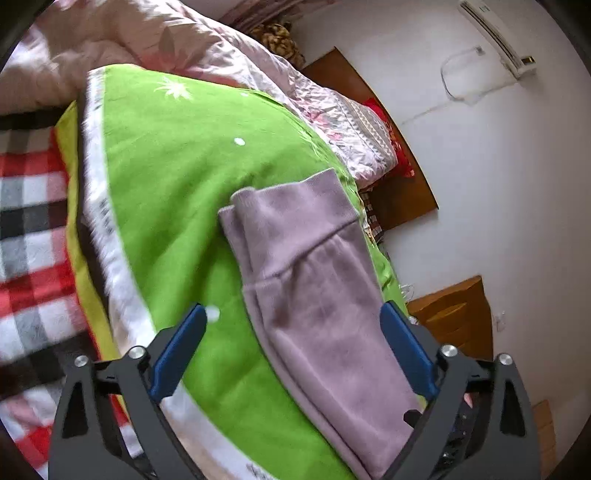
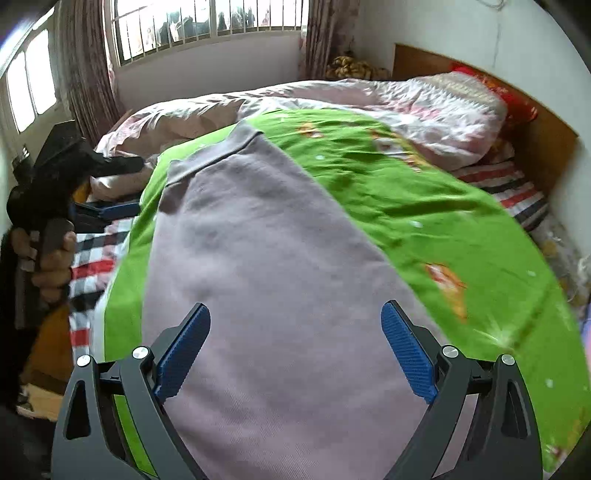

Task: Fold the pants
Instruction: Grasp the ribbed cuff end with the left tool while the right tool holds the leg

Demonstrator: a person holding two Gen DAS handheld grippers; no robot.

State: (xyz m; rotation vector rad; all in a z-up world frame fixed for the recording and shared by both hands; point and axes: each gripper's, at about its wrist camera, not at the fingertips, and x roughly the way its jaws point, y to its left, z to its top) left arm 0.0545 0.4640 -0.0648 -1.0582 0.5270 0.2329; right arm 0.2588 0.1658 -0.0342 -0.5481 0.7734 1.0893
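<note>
Left wrist view first: a wide bed (image 1: 40, 229) fills the frame, with a red, black and white checked sheet showing at nine o'clock and a rumpled pale pink floral quilt (image 1: 177, 40) heaped at eleven. Spread over the middle is a bright green blanket with a white border and small white dots (image 1: 177, 155). No boxes, baskets or other containers show in either view; the blanket alone carries the load. On it lie the folded lilac fleece pants (image 1: 314, 295), waistband up toward twelve, the body running down to five o'clock. At two o'clock a brown wooden headboard (image 1: 402, 192) meets the white wall, with a white air-conditioner (image 1: 498, 33) at one.

Now the left gripper (image 1: 293, 314): its blue-padded fingers (image 1: 177, 354) stand wide apart, nothing pinched. The pants lie under the gap, nearer the right-hand pad, whose tip overlaps the cloth's edge; whether it touches, I can't tell.

Over to the right wrist view: the same pants (image 2: 266, 266) dominate, stretching from the waistband at eleven o'clock down to six, green blanket (image 2: 424, 221) at three. The right gripper (image 2: 295, 317) is also spread wide, both blue pads over lilac cloth with nothing clamped. At nine o'clock a hand (image 2: 48, 258) grips the black handle of the other gripper. A barred window (image 2: 207, 26) sits at twelve.
</note>
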